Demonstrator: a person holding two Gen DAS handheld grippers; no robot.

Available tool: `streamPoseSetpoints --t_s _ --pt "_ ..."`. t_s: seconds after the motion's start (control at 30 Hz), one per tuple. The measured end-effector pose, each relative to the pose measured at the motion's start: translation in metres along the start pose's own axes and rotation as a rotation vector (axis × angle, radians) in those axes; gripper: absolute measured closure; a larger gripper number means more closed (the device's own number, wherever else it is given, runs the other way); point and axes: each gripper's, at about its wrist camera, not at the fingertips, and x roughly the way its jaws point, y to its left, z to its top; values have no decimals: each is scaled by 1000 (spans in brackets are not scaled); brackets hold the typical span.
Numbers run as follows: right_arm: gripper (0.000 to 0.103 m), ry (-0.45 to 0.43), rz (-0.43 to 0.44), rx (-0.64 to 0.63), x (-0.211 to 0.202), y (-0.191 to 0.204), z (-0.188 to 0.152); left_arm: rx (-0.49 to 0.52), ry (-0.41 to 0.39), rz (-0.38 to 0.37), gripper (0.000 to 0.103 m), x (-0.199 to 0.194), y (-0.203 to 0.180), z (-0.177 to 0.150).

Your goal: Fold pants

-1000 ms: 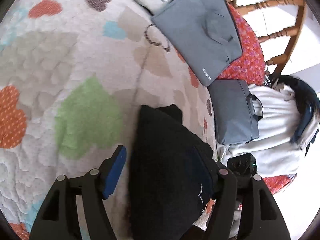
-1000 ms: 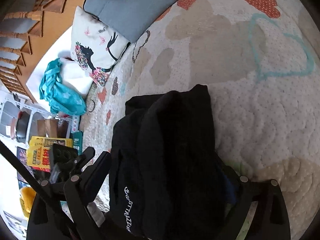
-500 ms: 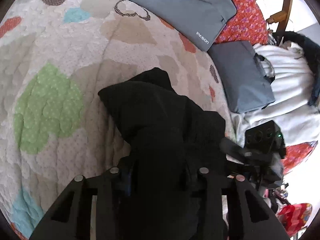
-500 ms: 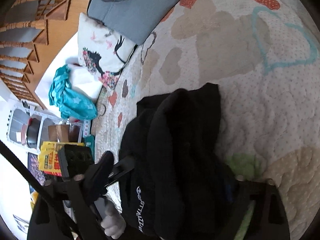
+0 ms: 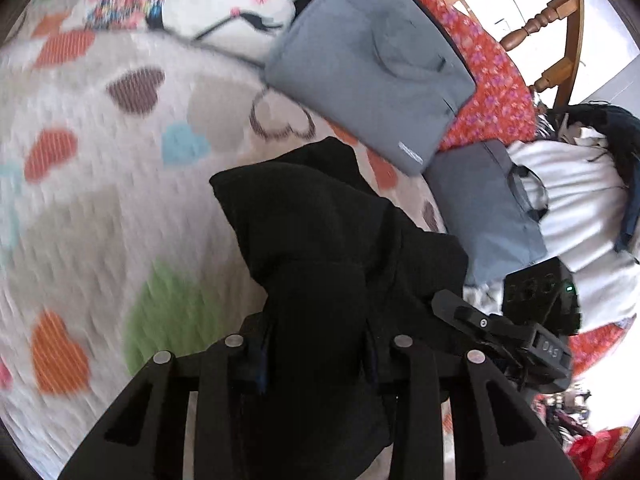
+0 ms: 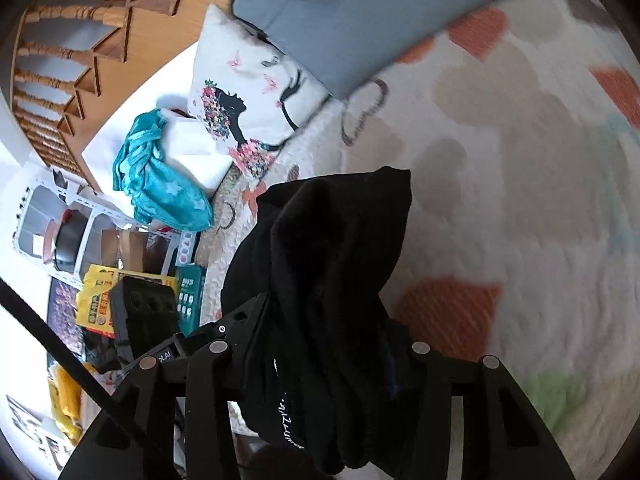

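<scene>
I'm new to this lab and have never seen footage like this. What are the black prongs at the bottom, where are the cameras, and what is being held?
No robot here: a person carries a hand-held gripper in each hand, and each has a fisheye camera looking along its two fingers. One picture looks past the left hand-held gripper, the other past the right hand-held gripper. Both are clamped on the same black pants, bunched over a heart-patterned quilt. Grey bags, a printed pillow and a teal cloth lie nearby.

One pair of black pants (image 5: 336, 248) is hanging at 6 o'clock, and two grey bags are lying at 1 (image 5: 372, 68) and 3 o'clock (image 5: 484, 212). One pillow (image 6: 256, 100) and one teal cloth (image 6: 160, 176) are lying toward 10 o'clock.
</scene>
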Motion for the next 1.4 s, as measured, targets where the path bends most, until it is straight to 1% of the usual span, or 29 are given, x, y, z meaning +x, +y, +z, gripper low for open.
streamPoseSetpoints --t_s 0.07,0.1,0.13,0.17,0.23,0.27,0.3,0.33,0.37,0.4,0.43,0.5,0.53,0.6,0.67,0.73,0.77,0.8,0.87,0.93,0.97,1.0,1.03,1.07,1.1,1.13,1.2,1.3,1.4 --pt "52 -3 -19 -9 13 3 18 -7 -3 21 69 7 4 14" --pt "52 -1 -30 -9 21 2 27 -17 -2 40 66 13 10 22" --pt "52 -1 -38 -6 26 0 32 -28 1 65 60 21 16 28" --pt "52 2 -58 -2 34 -5 39 -38 9 94 57 28 24 32" --pt "50 10 -132 13 51 -20 47 -66 64 164 54 51 42 37" --pt "50 21 -177 20 57 -28 49 -92 105 181 53 60 52 38" --pt "50 35 -240 26 63 -38 50 -129 127 148 52 62 61 38" --pt "44 40 -262 35 66 -50 50 -156 122 103 52 57 66 38" --pt "43 27 -233 41 63 -54 50 -164 117 77 52 51 68 38" --pt "44 23 -221 45 59 -55 50 -160 109 63 52 43 68 39" --pt "43 22 -231 41 56 -55 50 -154 93 58 52 32 67 39" --pt "41 -8 -314 7 43 -47 50 -148 48 47 52 13 65 40" --pt "39 -37 -328 -9 37 -40 52 -146 19 36 52 1 62 41" --pt "39 -91 -261 -22 23 -26 55 -135 -13 14 52 -12 55 41" --pt "37 -109 -125 -1 17 -15 60 -110 -32 0 52 -15 43 41" --pt "30 -85 -7 20 23 -6 64 -82 -29 -17 52 -14 34 31" --pt "30 -66 34 34 31 -3 66 -78 -22 -23 52 -12 31 27" --pt "30 -50 52 45 38 -3 67 -77 -8 -32 52 -5 29 18" --pt "30 -23 24 62 55 -10 68 -86 20 -31 52 5 34 8" --pt "30 15 -42 112 73 -33 69 -93 38 0 52 22 41 -1" --pt "31 22 -65 134 78 -41 70 -92 42 4 52 21 45 -3" --pt "36 16 -48 162 79 -51 69 -92 44 13 52 23 46 -2" --pt "36 4 -17 190 74 -56 69 -94 46 13 52 20 46 -1" --pt "36 -4 -10 197 69 -57 67 -96 46 18 52 16 44 0" --pt "33 -12 -25 181 62 -53 65 -92 43 26 52 9 42 2" --pt "28 -18 -71 129 52 -43 61 -80 34 43 52 -1 37 2" --pt "23 -20 -134 40 34 -25 51 -67 15 58 52 -17 32 -1" --pt "23 -41 -154 -29 5 -5 25 -24 -37 77 52 -52 18 -18" --pt "23 -82 -197 -91 -27 14 -14 30 -111 115 51 -92 1 -41"
